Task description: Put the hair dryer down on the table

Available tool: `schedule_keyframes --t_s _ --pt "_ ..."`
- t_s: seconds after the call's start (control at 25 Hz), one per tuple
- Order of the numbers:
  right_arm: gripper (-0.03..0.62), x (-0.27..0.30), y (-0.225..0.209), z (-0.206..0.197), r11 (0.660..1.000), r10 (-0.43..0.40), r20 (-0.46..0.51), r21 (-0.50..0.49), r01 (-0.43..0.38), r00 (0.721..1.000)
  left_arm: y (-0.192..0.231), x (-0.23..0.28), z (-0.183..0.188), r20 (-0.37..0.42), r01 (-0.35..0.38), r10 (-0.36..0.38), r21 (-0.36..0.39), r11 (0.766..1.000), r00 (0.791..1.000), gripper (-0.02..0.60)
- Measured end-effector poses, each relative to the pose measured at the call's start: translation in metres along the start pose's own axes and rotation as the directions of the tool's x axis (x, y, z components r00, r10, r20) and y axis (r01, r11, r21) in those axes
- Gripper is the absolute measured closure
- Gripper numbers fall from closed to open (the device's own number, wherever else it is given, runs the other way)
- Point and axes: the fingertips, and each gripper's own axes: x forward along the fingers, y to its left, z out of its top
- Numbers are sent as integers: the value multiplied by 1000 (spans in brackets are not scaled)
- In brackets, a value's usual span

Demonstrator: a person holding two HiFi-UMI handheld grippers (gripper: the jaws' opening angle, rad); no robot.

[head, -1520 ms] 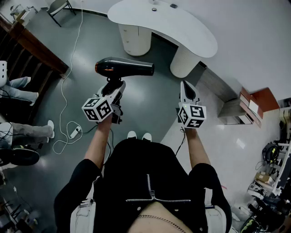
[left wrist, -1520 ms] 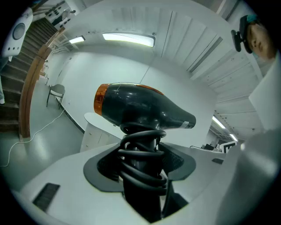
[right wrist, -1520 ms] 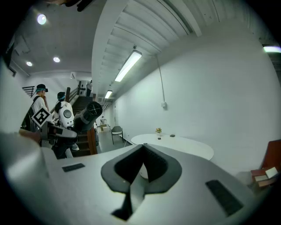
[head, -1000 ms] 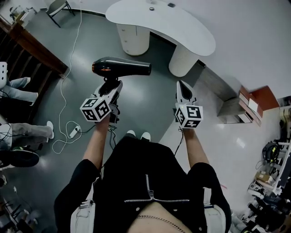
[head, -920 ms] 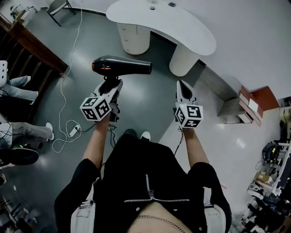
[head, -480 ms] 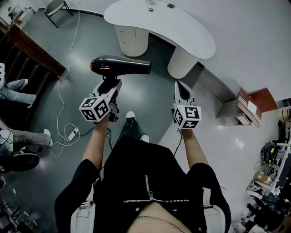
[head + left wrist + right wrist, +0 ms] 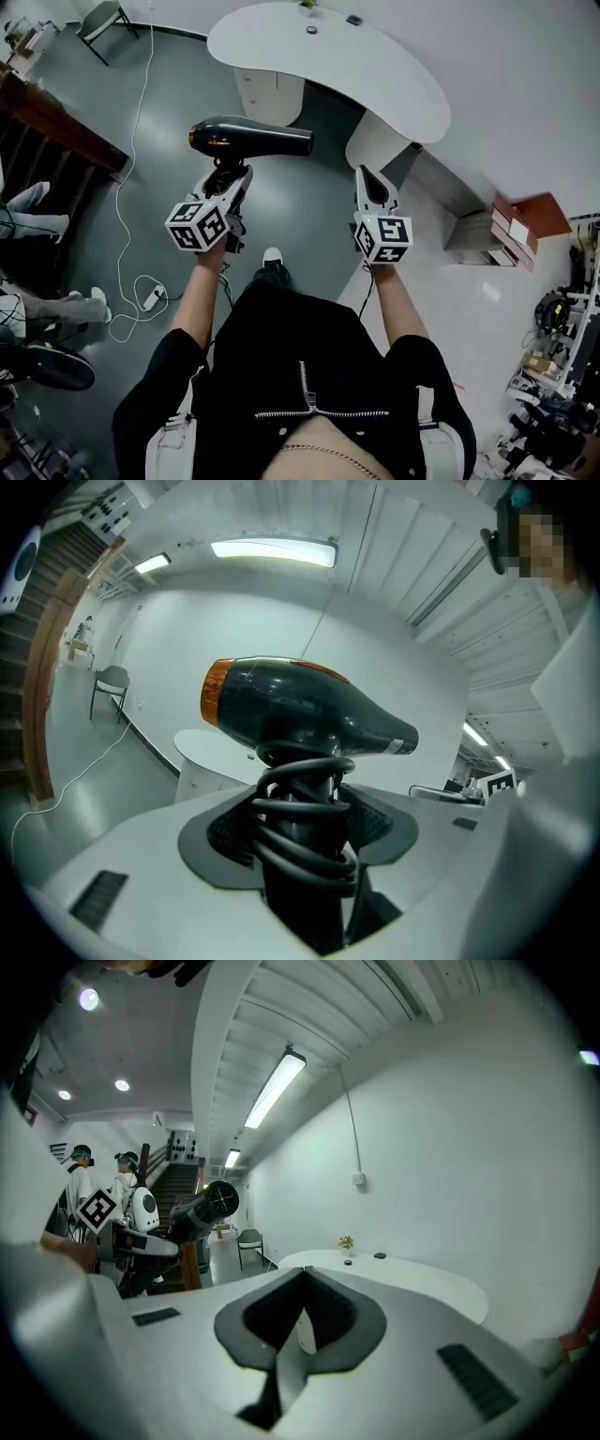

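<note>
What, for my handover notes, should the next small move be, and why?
Probably carry the left tool forward until the hair dryer is above the white table: that tool is shut on its handle, and it hangs over floor, short of the tabletop.

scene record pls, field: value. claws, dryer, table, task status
left claw: shut on the hair dryer at its handle
cord: coiled round the handle
right claw: shut, empty
hair dryer: black, orange rear ring, held in the air over the floor, short of the table
table: white, curved top, ahead of the person; small items near its far edge
task status: dryer not yet set down
</note>
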Motion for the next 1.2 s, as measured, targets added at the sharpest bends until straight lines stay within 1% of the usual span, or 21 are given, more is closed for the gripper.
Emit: schedule_keyframes --t_s 0.32,0.48,0.64,0.92,1.2 --pt "589 75 12 23 1000 -19 1 -11 19 1000 59 39 39 -18 24 -24 4 1000 1000 319" --pt "589 97 19 27 1000 -30 7 -8 30 1000 82 50 49 -25 29 -29 8 1000 999 319" --pt "589 113 22 27 999 -29 -7 -13 29 1000 97 60 56 -23 31 -31 -1 1000 999 319" --pt "591 140 6 23 999 -39 -23 -2 39 999 112 91 60 -35 30 -30 -19 999 999 319" --pt "594 196 -24 28 1000 -26 -20 14 26 999 126 142 72 -48 24 -24 -10 1000 999 319"
